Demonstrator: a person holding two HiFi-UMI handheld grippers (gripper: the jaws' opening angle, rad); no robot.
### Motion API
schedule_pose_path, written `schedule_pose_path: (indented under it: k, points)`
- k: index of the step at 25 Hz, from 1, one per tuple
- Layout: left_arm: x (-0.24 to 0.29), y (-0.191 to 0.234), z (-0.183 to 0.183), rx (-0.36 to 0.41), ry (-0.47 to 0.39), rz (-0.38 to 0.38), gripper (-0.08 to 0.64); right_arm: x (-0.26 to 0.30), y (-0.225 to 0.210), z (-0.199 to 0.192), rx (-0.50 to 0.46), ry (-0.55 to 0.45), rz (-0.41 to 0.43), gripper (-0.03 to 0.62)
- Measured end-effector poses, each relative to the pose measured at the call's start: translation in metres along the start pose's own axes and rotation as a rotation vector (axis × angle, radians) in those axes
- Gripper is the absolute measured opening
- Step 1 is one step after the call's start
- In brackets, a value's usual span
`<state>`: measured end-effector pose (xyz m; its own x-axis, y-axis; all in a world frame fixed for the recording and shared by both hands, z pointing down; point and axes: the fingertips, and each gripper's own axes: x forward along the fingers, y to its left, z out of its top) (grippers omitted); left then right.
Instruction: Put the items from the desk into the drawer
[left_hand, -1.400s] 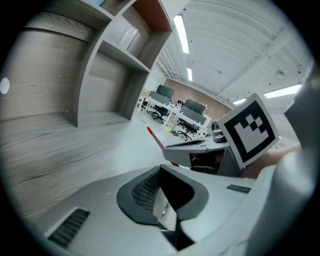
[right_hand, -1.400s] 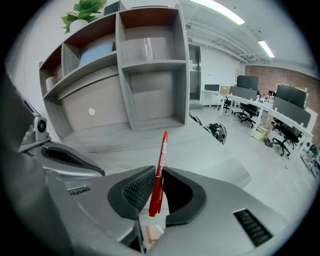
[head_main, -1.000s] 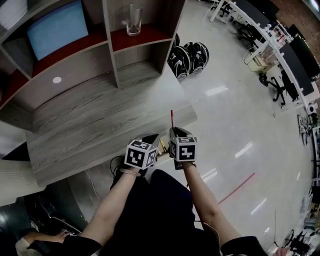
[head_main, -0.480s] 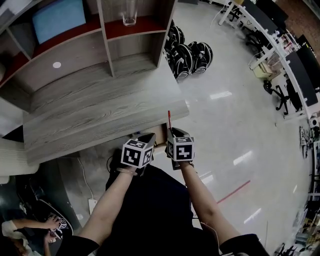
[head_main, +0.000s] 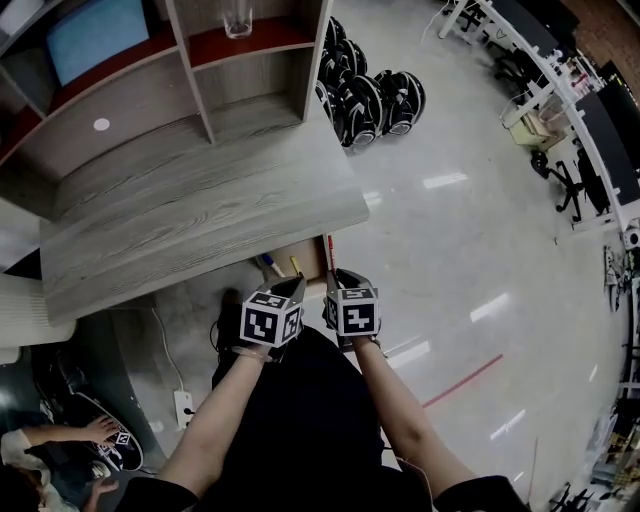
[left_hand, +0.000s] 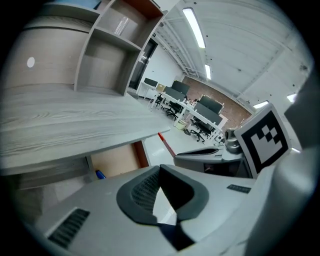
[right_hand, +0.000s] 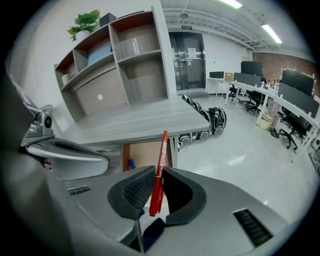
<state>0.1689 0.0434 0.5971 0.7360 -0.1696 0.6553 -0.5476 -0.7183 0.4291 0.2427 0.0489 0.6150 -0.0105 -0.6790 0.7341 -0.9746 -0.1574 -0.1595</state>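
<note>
A red pen (right_hand: 163, 145) stands upright between the pads of my right gripper (right_hand: 159, 172), which is shut on it. In the head view the red pen (head_main: 328, 250) pokes up from the right gripper (head_main: 331, 276), just off the front edge of the grey desk (head_main: 200, 215). Under that edge is the open drawer (head_main: 283, 262), its wooden inside (right_hand: 147, 152) holding a blue item (right_hand: 131, 164) and a yellow one. The left gripper (head_main: 297, 287) hovers close beside the right one. Its jaws (left_hand: 159, 170) meet at the tips with nothing between them.
A shelf unit stands at the back of the desk with a glass (head_main: 237, 18) on a red shelf. Black bags (head_main: 370, 100) lie on the shiny floor to the right. A power strip (head_main: 183, 405) and another person's hand (head_main: 95, 430) are at lower left.
Both grippers have come down and back from over the desk's front edge to the front of the open drawer, which now shows. The red pen stays gripped.
</note>
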Motion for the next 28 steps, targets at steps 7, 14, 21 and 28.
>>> schedule_pose_path:
  k: [7,14,21,28]
  points:
    - [0.015,0.010,-0.030,-0.022,0.049,0.021,0.015,0.018,0.001,-0.024,0.001,0.049,0.016,0.044]
    - [0.023,0.028,-0.038,-0.064,0.049,0.043,0.016,0.045,0.007,-0.033,-0.027,0.077,0.041,0.044]
    - [0.025,0.041,-0.042,-0.116,0.020,0.062,0.015,0.072,0.013,-0.039,-0.080,0.116,0.072,0.044]
    - [0.024,0.047,-0.047,-0.134,0.014,0.067,0.017,0.097,0.015,-0.033,-0.112,0.113,0.075,0.044]
